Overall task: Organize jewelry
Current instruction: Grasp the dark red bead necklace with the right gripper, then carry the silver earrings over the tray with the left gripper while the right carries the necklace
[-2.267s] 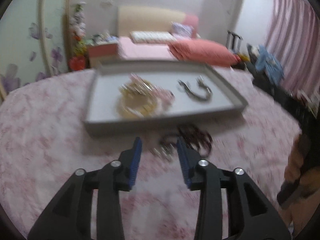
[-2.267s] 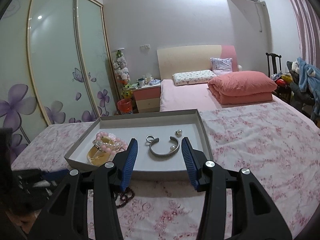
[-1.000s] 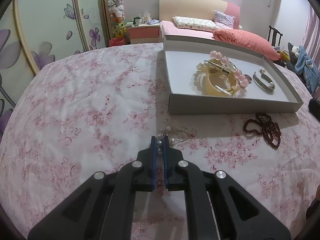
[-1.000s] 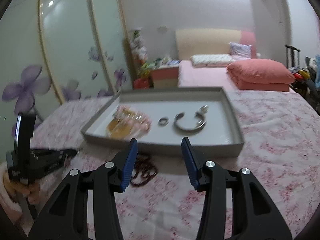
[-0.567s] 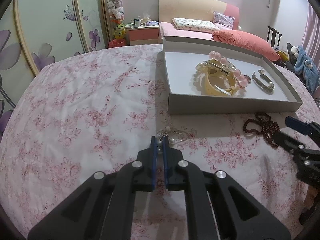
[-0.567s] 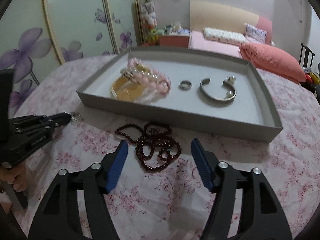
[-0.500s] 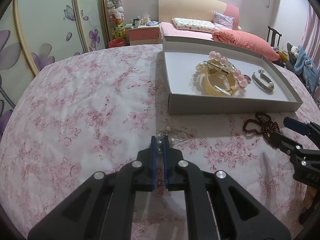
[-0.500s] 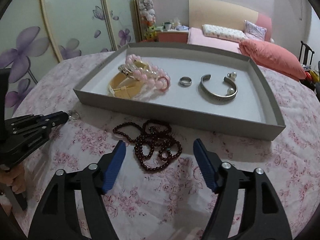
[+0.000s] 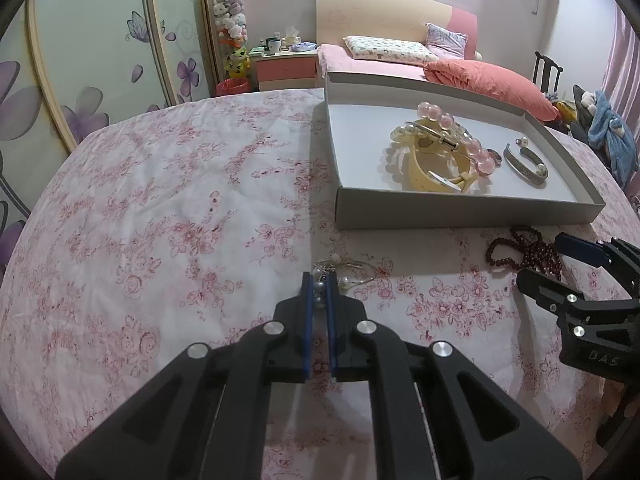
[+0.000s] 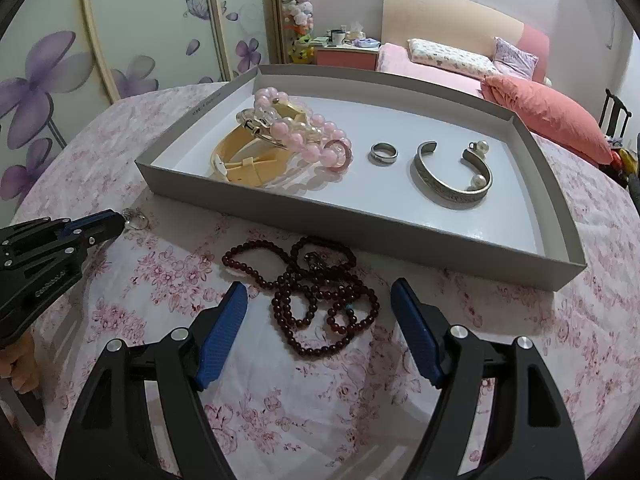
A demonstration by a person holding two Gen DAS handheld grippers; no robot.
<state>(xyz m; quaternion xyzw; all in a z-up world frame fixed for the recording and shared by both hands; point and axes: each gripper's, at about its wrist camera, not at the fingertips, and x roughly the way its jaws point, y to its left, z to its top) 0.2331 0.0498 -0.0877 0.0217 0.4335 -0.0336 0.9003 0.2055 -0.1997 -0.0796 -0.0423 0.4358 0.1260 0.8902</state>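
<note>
Left wrist view: the left gripper [image 9: 319,286] points down at a floral pink bedspread [image 9: 160,208], its blue pads pinched almost together on a pearl bracelet [image 9: 340,270], a thin silver chain with small pearls that trails out from between the pads onto the cloth. Beyond it lies a shallow grey tray [image 9: 460,210] holding a cream watch [image 9: 430,168], a pink bead bracelet [image 9: 460,136] draped over the watch, and a silver cuff [image 9: 524,164] toward the tray's right end. Just in front of the tray's near wall, at far right, a dark red bead necklace [image 9: 524,250] lies heaped on the bedspread, with the right gripper [image 9: 548,264] reaching in over it from the right edge. Right wrist view: the right gripper [image 10: 318,320] has its jaws spread wide, one blue pad on each side of the dark red bead necklace [image 10: 316,296], neither pad touching the beads, which rest loose on the bedspread [image 10: 500,320]. Behind the necklace the tray [image 10: 360,228] shows the watch [image 10: 248,160] and pink bead bracelet [image 10: 308,136] at left, a ring [image 10: 383,153] in the middle, and the silver cuff [image 10: 452,176] at right. At the left edge the left gripper [image 10: 118,220] is clamped on the pearl bracelet [image 10: 136,218].
</note>
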